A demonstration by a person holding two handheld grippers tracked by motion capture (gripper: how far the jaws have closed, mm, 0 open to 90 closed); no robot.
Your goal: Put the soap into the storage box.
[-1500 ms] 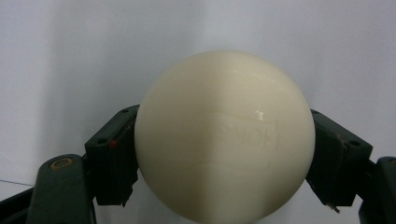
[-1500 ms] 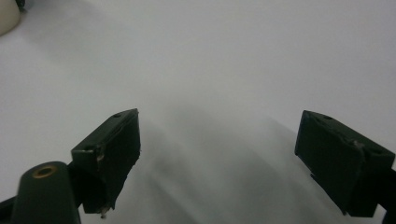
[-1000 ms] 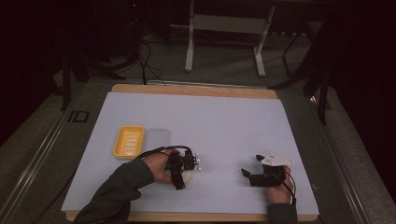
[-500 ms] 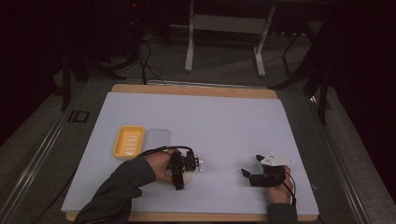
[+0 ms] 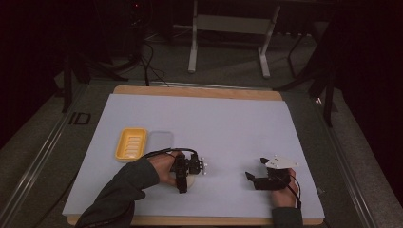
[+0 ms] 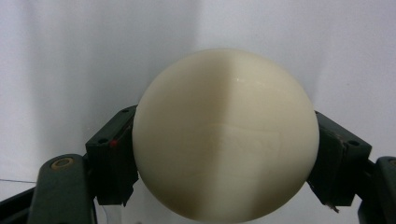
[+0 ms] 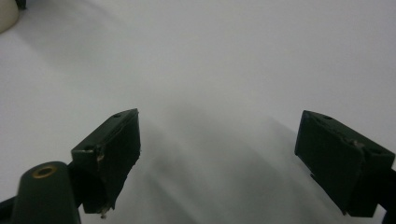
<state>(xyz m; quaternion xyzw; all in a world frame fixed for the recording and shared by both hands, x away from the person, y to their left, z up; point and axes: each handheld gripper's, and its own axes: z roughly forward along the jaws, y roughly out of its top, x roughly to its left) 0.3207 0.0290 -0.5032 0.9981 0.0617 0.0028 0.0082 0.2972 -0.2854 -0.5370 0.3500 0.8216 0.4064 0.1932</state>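
Left hand-held gripper (image 5: 183,176) low at the near-left of the table (image 5: 228,123), jaws pinching a cream ball (image 6: 225,135) from both sides. In the left gripper view, ball wedged between the two black jaws, touching each, white table surface behind it. From the high view, ball (image 5: 190,180) just a pale patch under the gripper, resting on or just above the white sheet; cannot tell which. Left hand (image 5: 164,166) wrapped around the gripper body, dark sleeve (image 5: 119,194) trailing to the near edge.

Right hand-held gripper (image 5: 254,178) well apart to the right, jaws spread wide with nothing between them, bare white surface beneath. Grey three-cornered plate (image 5: 280,163) on top.

Yellow ridged tray (image 5: 130,144) farther left and back, pale lid (image 5: 160,142) just beside it.
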